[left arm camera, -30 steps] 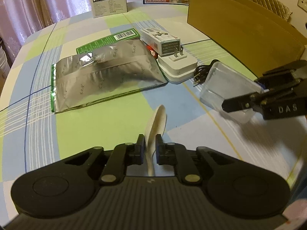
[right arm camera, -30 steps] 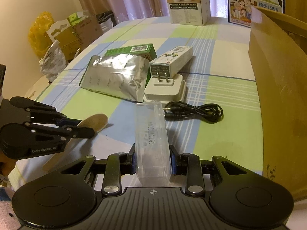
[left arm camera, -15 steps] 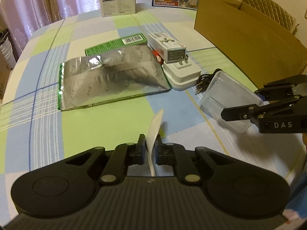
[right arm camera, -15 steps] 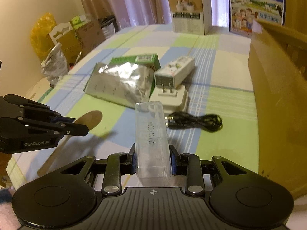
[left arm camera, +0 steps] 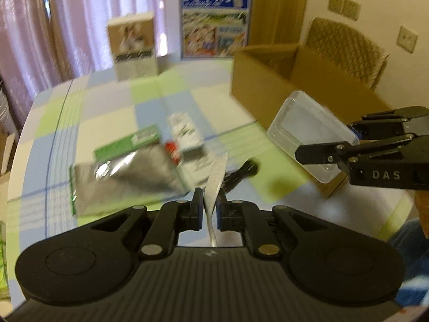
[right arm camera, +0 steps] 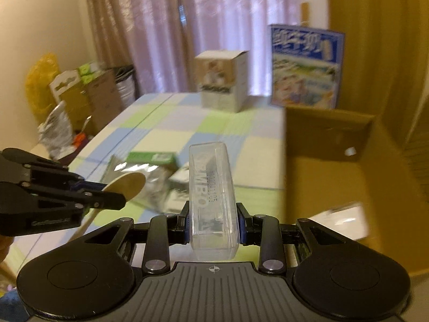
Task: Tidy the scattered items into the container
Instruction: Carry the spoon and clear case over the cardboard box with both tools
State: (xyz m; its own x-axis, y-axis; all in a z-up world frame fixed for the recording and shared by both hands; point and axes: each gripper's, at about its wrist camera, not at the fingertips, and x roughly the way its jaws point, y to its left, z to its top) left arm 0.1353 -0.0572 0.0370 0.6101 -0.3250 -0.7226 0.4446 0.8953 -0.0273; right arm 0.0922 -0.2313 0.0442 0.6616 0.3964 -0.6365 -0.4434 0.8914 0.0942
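Note:
My left gripper point(left arm camera: 208, 204) is shut on a thin wooden spoon point(left arm camera: 215, 179), seen edge-on and held above the table. In the right wrist view the same spoon point(right arm camera: 128, 186) sticks out of the left gripper point(right arm camera: 104, 196) at the left. My right gripper point(right arm camera: 213, 218) is shut on a clear plastic box point(right arm camera: 213, 201), lifted in the air. That box point(left arm camera: 308, 131) hangs in the right gripper point(left arm camera: 332, 145) in front of the open cardboard box point(left arm camera: 270, 86) at the right. The cardboard box's inside point(right arm camera: 324, 177) holds a pale flat item.
On the checked tablecloth point(left arm camera: 107, 107) lie a silver foil pouch point(left arm camera: 128, 174), a green packet point(left arm camera: 126, 145), a white carton point(left arm camera: 185, 128), a white plug adapter and a black cable point(left arm camera: 241, 174). A small printed box point(left arm camera: 132, 48) and a blue milk carton point(left arm camera: 215, 20) stand at the back.
Both grippers have risen from the table, each carrying its item. The spoon has left the cloth and the clear box now hangs beside the cardboard box, whose inside has come into view.

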